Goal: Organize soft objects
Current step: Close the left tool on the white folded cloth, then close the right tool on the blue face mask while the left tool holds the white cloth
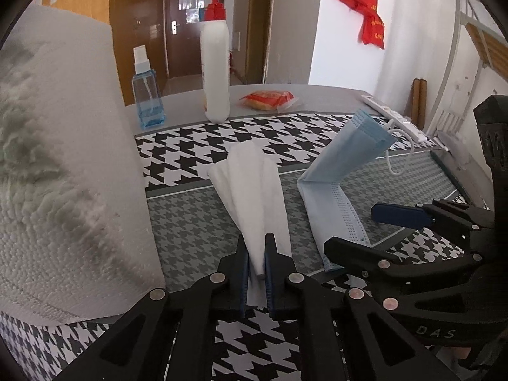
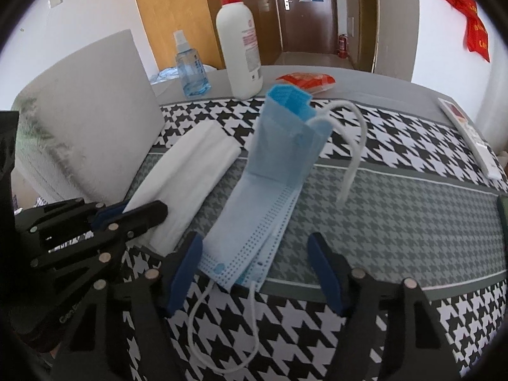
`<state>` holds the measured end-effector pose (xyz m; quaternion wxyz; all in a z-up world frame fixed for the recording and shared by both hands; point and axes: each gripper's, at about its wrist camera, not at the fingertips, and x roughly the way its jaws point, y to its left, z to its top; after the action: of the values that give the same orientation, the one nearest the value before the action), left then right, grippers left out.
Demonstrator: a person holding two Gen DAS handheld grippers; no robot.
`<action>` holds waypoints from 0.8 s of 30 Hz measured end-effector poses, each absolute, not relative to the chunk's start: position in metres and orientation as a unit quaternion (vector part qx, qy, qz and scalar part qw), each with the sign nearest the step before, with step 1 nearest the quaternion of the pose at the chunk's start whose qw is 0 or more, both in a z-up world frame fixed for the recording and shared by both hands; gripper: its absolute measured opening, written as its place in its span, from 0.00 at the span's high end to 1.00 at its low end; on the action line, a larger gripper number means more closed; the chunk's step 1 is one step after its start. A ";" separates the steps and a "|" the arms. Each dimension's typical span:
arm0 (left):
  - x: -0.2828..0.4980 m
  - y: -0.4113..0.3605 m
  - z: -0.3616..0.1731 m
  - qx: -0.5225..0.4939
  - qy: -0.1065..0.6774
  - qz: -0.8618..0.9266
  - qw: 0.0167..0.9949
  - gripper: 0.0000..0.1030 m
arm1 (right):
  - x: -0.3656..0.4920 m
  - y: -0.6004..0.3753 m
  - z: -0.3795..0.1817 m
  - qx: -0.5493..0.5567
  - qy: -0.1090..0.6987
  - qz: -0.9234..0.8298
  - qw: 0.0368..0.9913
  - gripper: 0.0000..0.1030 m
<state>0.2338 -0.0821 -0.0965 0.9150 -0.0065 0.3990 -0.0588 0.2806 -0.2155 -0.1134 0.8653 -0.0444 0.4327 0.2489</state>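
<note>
Tissue (image 1: 250, 190) sits pinched in our left gripper (image 1: 256, 254), while at 3 o'clock our right gripper (image 2: 257, 266) straddles the half-folded mask (image 2: 260, 197), unclamped, folding unfinished.

A matt woven houndstooth cloth (image 2: 397, 197) in black, white and grey covers the table. On it lie a soft, smooth white folded tissue (image 1: 250, 187) and a pale blue pleated non-woven face mask (image 2: 263, 197) with dotted seams. At the left stands a big white embossed paper roll (image 1: 73, 171), rough and dimpled. Far off, a glossy white plastic pump bottle (image 2: 239, 44) and a clear blue plastic spray bottle (image 1: 147, 95).
</note>
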 end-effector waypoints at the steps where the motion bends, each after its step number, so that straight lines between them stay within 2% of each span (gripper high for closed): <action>1: 0.234 -0.082 -0.096 -0.007 0.398 -0.058 0.915 0.91 | 0.281 -0.215 -0.114 -0.045 0.434 0.249 0.865 0.34; 6: 0.232 -0.080 -0.096 -0.009 0.397 -0.059 0.916 0.91 | 0.284 -0.209 -0.114 -0.057 0.435 0.241 0.866 0.46; 9: 0.232 -0.078 -0.097 -0.011 0.397 -0.058 0.916 0.91 | 0.286 -0.210 -0.114 -0.058 0.436 0.236 0.866 0.63; 11: 0.232 -0.079 -0.096 -0.010 0.396 -0.059 0.916 0.91 | 0.285 -0.211 -0.114 -0.059 0.436 0.233 0.867 0.69; 14: 0.231 -0.079 -0.095 -0.008 0.394 -0.059 0.917 0.91 | 0.284 -0.210 -0.114 -0.068 0.433 0.228 0.870 0.83; 15: 0.231 -0.079 -0.095 -0.008 0.393 -0.060 0.917 0.91 | 0.284 -0.210 -0.115 -0.068 0.433 0.228 0.870 0.91; 24: 0.223 -0.076 -0.087 -0.008 0.383 -0.057 0.922 0.91 | 0.278 -0.215 -0.109 -0.051 0.427 0.234 0.872 0.94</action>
<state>0.2229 -0.0764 -0.0873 0.9219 -0.0080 0.3831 -0.0573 0.2781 -0.2148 -0.1090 0.8719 -0.0515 0.4271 0.2340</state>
